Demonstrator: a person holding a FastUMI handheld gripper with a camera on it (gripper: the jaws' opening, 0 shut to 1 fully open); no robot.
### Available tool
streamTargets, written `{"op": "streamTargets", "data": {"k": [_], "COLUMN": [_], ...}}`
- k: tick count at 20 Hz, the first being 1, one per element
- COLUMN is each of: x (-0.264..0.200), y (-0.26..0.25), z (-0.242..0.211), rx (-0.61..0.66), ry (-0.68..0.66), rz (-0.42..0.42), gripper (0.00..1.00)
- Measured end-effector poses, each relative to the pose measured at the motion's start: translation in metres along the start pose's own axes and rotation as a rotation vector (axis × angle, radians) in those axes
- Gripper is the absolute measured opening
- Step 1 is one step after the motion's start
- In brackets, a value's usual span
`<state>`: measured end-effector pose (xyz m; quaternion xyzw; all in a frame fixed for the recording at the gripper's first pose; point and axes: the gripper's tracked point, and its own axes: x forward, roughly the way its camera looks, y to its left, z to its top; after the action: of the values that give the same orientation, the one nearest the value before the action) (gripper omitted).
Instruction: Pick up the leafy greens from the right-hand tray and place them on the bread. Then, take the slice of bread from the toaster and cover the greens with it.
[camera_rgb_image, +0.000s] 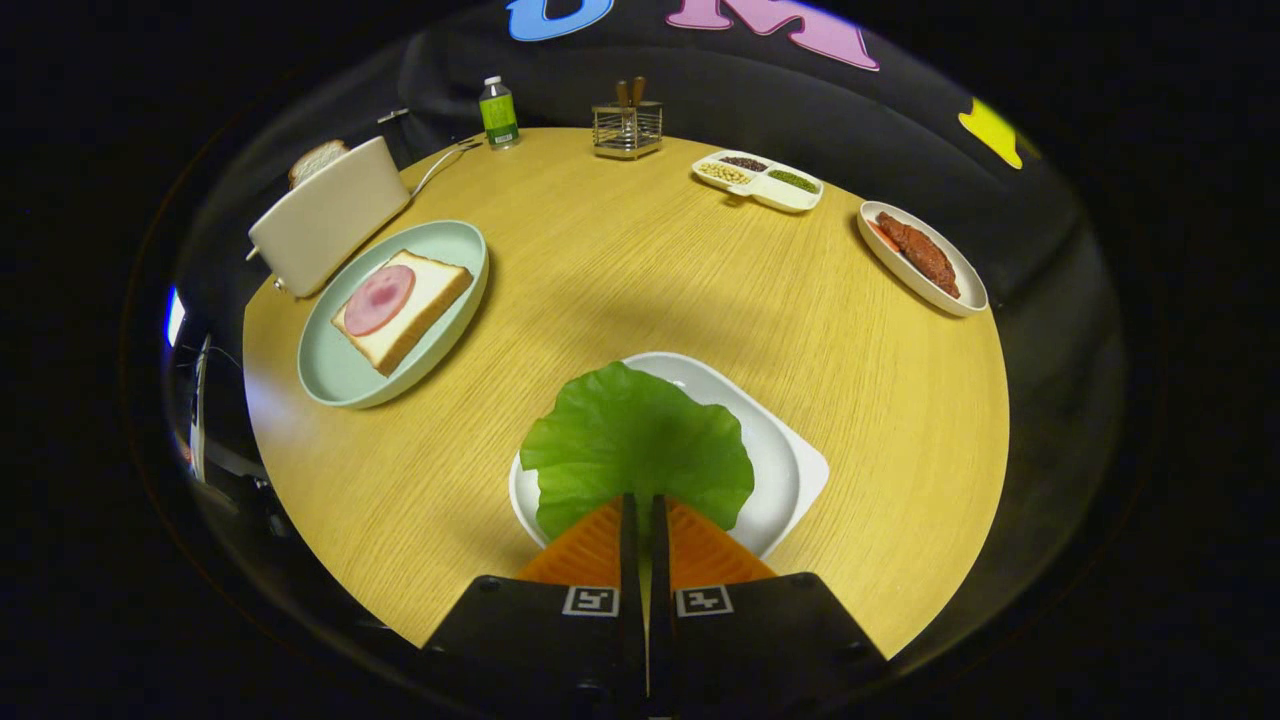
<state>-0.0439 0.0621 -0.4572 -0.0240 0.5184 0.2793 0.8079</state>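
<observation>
My gripper (641, 500) is shut on the near edge of a green leaf (630, 440), its two orange fingers pressed together with the leaf pinched between them. The leaf spreads out ahead of the fingertips over a white tray (790, 470); I cannot tell whether it rests on the tray or hangs just above it. Further off to the left, a pale green plate (340, 375) holds a slice of bread (425, 300) with a round pink slice of ham (380, 298) on top. Behind that plate stands a cream toaster (325, 220) with a bread slice (315, 158) poking out of its slot.
On the round wooden table (650, 280), a white oval dish (955, 290) with reddish meat strips sits far right. A divided dish of beans (758, 180), a wire utensil holder (627, 128) and a green-labelled bottle (497, 112) line the far edge.
</observation>
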Motion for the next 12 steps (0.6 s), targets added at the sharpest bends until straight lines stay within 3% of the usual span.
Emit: {"op": "streamTargets", "data": {"k": [7, 12], "x": [-0.067, -0.068], "y": [0.050, 0.123], "z": [0.063, 0.115], "rx": [0.013, 0.013], "ry": [-0.171, -0.209], "rz": [0.041, 0.115], "gripper": [0.06, 0.06]}}
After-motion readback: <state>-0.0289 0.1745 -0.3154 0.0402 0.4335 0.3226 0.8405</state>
